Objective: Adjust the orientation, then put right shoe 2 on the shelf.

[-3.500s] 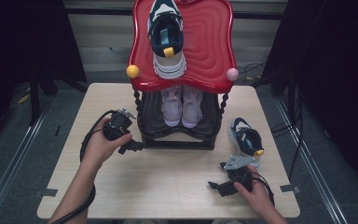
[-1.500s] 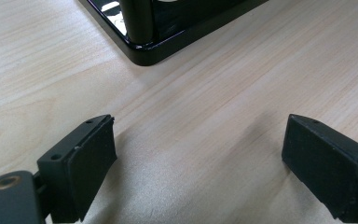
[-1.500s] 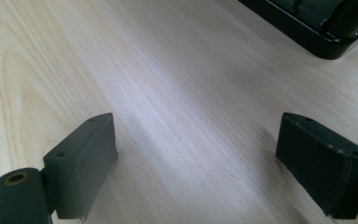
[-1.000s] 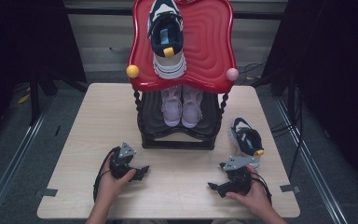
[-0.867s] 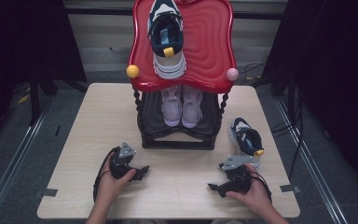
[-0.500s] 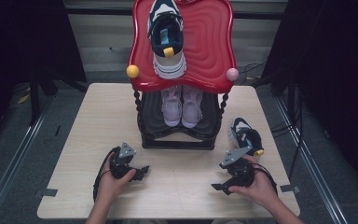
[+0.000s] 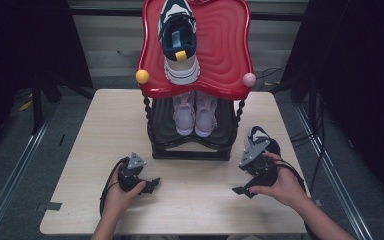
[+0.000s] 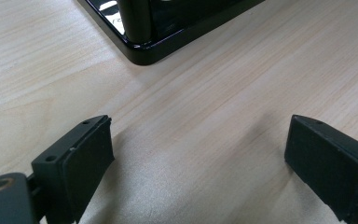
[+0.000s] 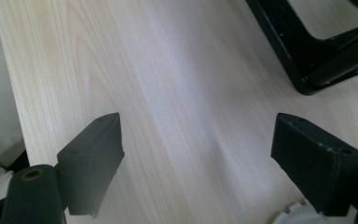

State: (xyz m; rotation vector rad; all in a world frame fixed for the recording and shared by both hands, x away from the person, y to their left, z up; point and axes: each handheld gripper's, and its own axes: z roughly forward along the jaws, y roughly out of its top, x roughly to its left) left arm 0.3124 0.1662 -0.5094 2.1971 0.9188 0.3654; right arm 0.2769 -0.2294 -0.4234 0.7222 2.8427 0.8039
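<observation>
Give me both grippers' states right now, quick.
Left gripper: open, nothing between its jaws.
Right gripper: open, nothing between its jaws.

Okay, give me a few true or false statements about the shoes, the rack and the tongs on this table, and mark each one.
1. A navy and white sneaker lies on the red top shelf. True.
2. The lower shelf holds a pair of black boots. False: a pale pair of sneakers stands there.
3. The left tongs are open with bare table between the jaws. True.
4. The right tongs grip a shoe. False: open, nothing between them.
5. A dark sneaker lies on the table right of the rack. True.
</observation>
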